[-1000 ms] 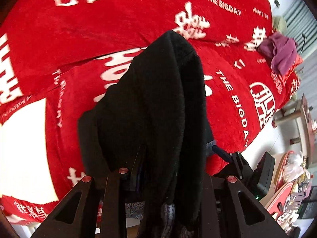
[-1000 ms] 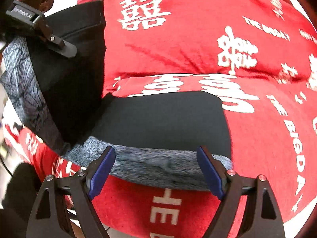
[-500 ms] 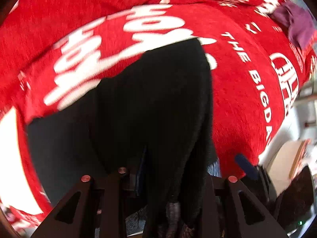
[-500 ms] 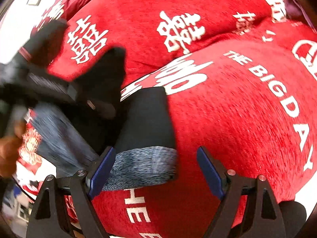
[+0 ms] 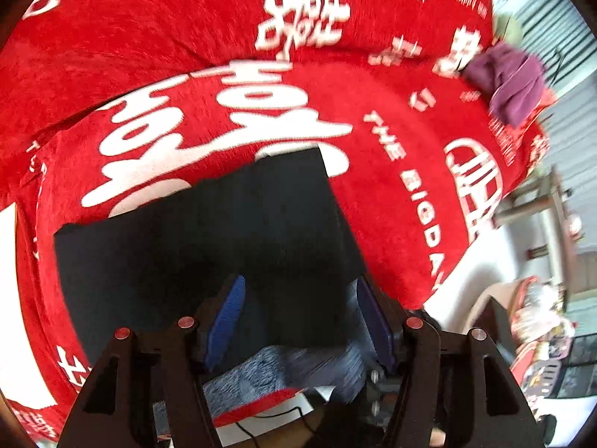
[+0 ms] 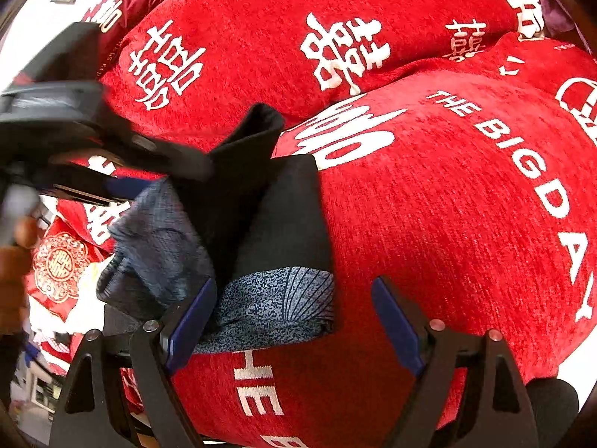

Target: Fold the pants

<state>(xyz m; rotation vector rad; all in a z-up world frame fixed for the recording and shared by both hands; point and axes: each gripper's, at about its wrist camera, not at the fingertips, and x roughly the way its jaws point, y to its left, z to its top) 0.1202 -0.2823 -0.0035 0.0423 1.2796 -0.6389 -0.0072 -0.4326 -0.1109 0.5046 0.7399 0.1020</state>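
Observation:
The black pants (image 5: 209,239) lie folded on the red blanket (image 5: 168,37), their blue-grey patterned lining (image 5: 253,373) showing at the near edge. My left gripper (image 5: 298,287) hovers just over them. Its jaws are opening and the blue pads (image 5: 224,321) stand apart from the cloth. In the right wrist view the pants (image 6: 287,216) lie ahead, with one black flap still standing up beside the left gripper (image 6: 164,177). My right gripper (image 6: 294,283) is open at the lining's near edge (image 6: 272,302), gripping nothing.
The red blanket (image 6: 447,205) with white lettering covers a sofa-like seat and back. A purple cloth (image 5: 507,82) lies at its far right end. Furniture and clutter (image 5: 541,298) stand to the right, off the seat. A hand (image 6: 11,261) holds the left gripper.
The left gripper, earlier shut on the hanging black pants, came down over the blanket and its jaws parted, so the fold now lies flat. The right gripper swung and rolled, staying open.

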